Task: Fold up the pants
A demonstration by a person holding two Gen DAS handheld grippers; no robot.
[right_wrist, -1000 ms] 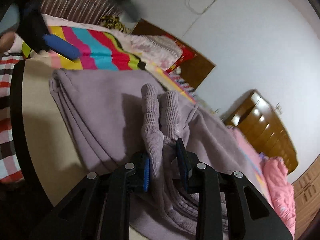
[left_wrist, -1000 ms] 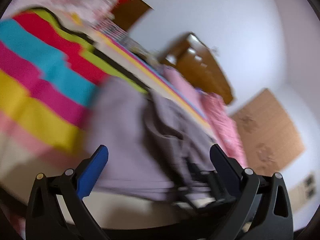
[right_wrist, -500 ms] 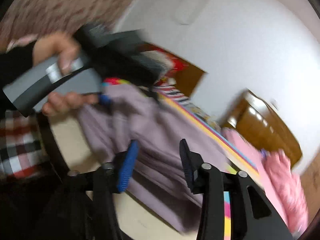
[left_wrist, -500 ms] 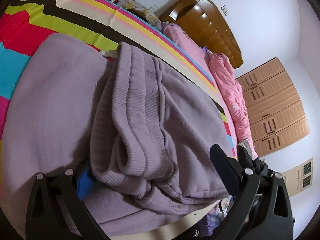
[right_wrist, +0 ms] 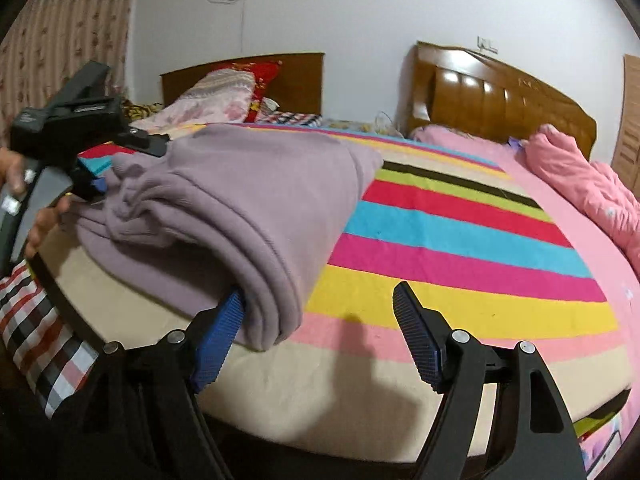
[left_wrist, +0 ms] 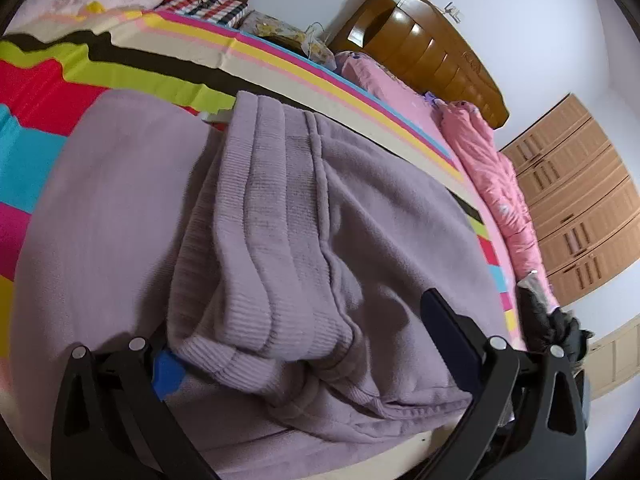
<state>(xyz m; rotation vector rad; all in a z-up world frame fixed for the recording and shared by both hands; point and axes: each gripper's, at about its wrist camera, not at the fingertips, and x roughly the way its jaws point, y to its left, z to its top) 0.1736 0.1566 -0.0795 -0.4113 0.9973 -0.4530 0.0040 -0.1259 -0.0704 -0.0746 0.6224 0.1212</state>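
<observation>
On the near edge of the rainbow-striped bedsheet (right_wrist: 460, 240), the folded mauve fleece pants (right_wrist: 240, 200) lie stacked. Right gripper (right_wrist: 320, 332) jaws just opened wide, one finger tucked under the fold; left gripper (left_wrist: 300, 360) straddles cuffs, gaping, holding nothing — likely squaring up.

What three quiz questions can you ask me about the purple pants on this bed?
1. True or false: the right gripper is squeezing the pants.
2. What are the pants lying on? A: a striped blanket. B: a bare floor. C: a chair.
3. Fill the gap: the quilt heaped by the wooden headboard is ___ in colour.

Key:
1. False. Its jaws stand open and have just been opening; the pants' folded edge sits loose between them, against one pad only.
2. A.
3. Pink.
</observation>
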